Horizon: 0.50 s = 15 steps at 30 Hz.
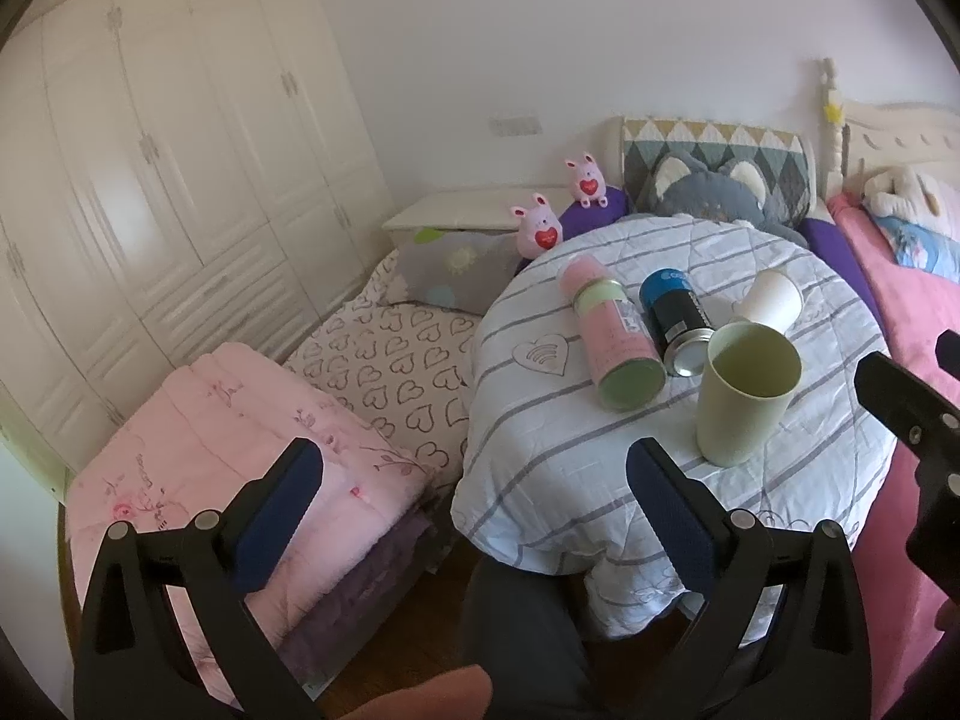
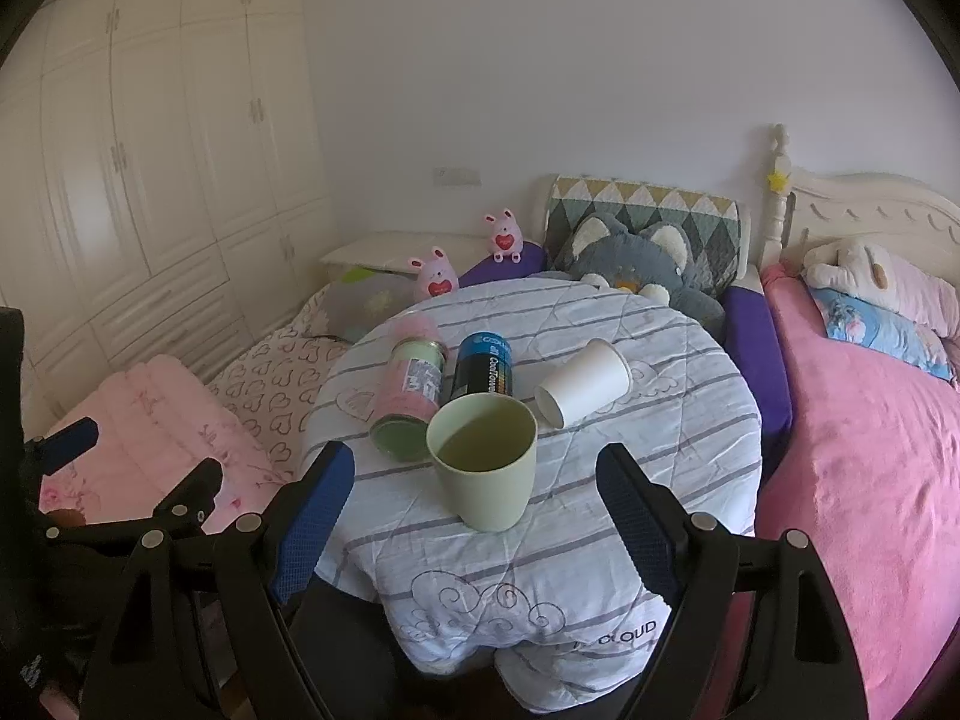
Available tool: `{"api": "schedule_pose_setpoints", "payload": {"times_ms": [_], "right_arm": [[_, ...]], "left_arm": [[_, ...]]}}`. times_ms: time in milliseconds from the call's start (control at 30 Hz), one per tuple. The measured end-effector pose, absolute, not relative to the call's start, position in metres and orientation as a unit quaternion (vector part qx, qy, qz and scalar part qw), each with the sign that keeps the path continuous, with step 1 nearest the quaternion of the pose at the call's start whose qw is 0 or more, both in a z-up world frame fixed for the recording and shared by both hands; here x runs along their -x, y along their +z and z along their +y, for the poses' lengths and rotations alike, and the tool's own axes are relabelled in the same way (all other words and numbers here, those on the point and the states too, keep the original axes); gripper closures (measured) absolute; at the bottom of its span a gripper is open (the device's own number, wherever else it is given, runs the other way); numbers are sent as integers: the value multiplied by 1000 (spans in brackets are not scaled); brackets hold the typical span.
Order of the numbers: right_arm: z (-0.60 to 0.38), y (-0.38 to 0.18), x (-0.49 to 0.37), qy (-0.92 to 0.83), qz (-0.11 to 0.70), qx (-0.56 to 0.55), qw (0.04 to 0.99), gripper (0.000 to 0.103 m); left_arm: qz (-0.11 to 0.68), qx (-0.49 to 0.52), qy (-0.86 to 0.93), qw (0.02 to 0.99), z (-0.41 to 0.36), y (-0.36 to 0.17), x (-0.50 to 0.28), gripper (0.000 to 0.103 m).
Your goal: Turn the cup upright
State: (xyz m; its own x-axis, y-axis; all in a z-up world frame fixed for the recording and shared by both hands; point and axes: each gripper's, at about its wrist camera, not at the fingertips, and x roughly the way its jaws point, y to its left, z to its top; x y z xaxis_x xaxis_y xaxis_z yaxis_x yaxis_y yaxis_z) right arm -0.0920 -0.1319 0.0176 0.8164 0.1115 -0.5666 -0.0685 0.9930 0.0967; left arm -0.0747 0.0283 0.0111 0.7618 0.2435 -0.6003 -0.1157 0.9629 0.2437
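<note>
A pale green cup point(image 1: 744, 396) point(image 2: 485, 462) stands upright, mouth up, near the front of a round table covered with a striped white quilt point(image 1: 540, 468) point(image 2: 660, 438). A white paper cup point(image 1: 771, 300) point(image 2: 585, 381) lies on its side behind it. My left gripper point(image 1: 474, 510) is open and empty, low and left of the green cup, off the table's front edge. My right gripper point(image 2: 474, 516) is open and empty, with the green cup just beyond and between its blue-padded fingers point(image 2: 318, 516). Neither gripper touches a cup.
A pink can point(image 1: 606, 336) point(image 2: 411, 396) and a black-and-blue can point(image 1: 675, 318) point(image 2: 483, 369) lie on their sides behind the green cup. Folded pink bedding point(image 1: 240, 450) lies to the left, a pink bed point(image 2: 870, 450) to the right, plush toys point(image 2: 648, 264) behind the table.
</note>
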Motion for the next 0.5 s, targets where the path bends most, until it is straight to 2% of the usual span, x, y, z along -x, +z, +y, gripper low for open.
{"api": "schedule_pose_setpoints", "payload": {"times_ms": [500], "right_arm": [[-127,14,90,54,307,-36,949,19]], "left_arm": [[331,-74,92,936,37,13,77,0]]}}
